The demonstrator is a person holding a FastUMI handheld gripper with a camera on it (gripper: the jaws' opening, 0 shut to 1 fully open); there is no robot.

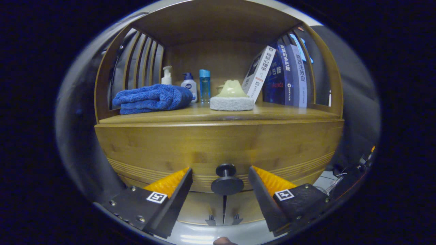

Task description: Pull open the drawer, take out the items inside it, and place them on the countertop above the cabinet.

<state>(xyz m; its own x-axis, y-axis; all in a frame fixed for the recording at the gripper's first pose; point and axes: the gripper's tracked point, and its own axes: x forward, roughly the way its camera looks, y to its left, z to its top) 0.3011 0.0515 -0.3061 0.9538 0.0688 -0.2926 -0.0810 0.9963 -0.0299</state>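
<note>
The gripper (222, 182) stands open, its fingers either side of the round dark knob (227, 181) on the wooden drawer (218, 146), which looks closed (contents hidden); nothing shows whether items wait inside.

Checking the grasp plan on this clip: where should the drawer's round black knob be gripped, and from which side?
Grip the round black knob across its narrow stem, straight-on from the front; the hand-held gripper is open, one finger each side of the knob.
</note>
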